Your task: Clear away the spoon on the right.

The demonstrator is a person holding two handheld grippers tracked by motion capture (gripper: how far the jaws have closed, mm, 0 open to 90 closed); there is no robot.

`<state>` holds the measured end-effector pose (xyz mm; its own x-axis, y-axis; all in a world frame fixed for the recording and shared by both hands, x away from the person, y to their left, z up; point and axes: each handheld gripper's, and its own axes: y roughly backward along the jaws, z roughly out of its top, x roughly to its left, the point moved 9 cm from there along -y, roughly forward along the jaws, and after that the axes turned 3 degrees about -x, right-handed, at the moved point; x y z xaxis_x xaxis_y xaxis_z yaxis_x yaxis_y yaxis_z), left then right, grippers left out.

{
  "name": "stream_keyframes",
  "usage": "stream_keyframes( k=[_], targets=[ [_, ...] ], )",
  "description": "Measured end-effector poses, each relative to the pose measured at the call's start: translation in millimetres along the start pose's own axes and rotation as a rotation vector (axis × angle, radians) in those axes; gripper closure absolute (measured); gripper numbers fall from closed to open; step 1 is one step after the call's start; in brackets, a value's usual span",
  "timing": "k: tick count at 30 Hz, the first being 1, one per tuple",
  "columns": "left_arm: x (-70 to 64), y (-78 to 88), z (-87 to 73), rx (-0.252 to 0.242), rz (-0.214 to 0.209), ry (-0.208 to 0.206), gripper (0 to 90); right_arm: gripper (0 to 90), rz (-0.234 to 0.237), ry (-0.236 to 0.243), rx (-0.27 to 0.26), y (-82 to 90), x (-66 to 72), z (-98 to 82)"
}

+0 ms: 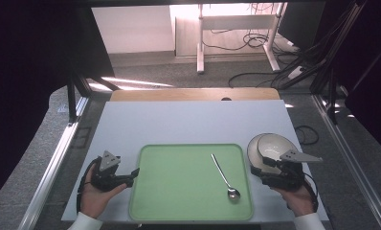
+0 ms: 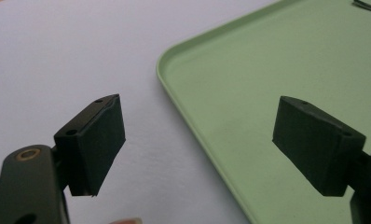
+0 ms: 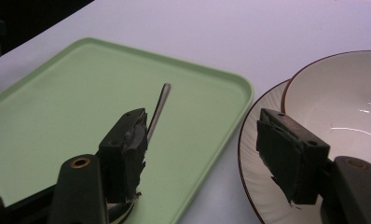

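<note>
A light green tray (image 1: 179, 187) lies on the white table sheet, and a metal spoon (image 1: 224, 176) rests on its right part, bowl end toward me. My left gripper (image 1: 131, 176) is open at the tray's left edge; in the left gripper view (image 2: 200, 144) its jaws straddle the tray rim (image 2: 174, 93). My right gripper (image 1: 260, 170) is open at the tray's right edge, by a white bowl (image 1: 274, 146) that sits on a plate (image 1: 252, 153). In the right gripper view (image 3: 202, 149) the spoon handle (image 3: 159, 107) lies behind the left jaw, with the bowl (image 3: 342, 98) and plate (image 3: 253, 154) at right.
The white sheet (image 1: 188, 122) covers a wooden table (image 1: 193, 94) and is bare beyond the tray. Metal frame rails (image 1: 54, 163) run along both sides. Past the table stand desk legs (image 1: 200, 43) with cables (image 1: 255, 76) on the floor.
</note>
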<state>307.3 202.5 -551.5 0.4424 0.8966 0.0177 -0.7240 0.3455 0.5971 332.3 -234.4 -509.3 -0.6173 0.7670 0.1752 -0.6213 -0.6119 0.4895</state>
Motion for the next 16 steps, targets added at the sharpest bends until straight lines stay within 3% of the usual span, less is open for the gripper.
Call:
stream_keyframes(
  k=[6, 16],
  targets=[
    [0.2, -1.7, -0.3, 0.006, -0.005, -0.004, 16.5, 31.0, -0.006, 0.018, 0.013, -2.1, 1.2, -2.7],
    [5.3, 2.8, -3.8, 0.008, 0.018, 0.0, 16.0, 31.0, 0.017, 0.019, -0.052, 0.4, 3.7, 11.3]
  ],
)
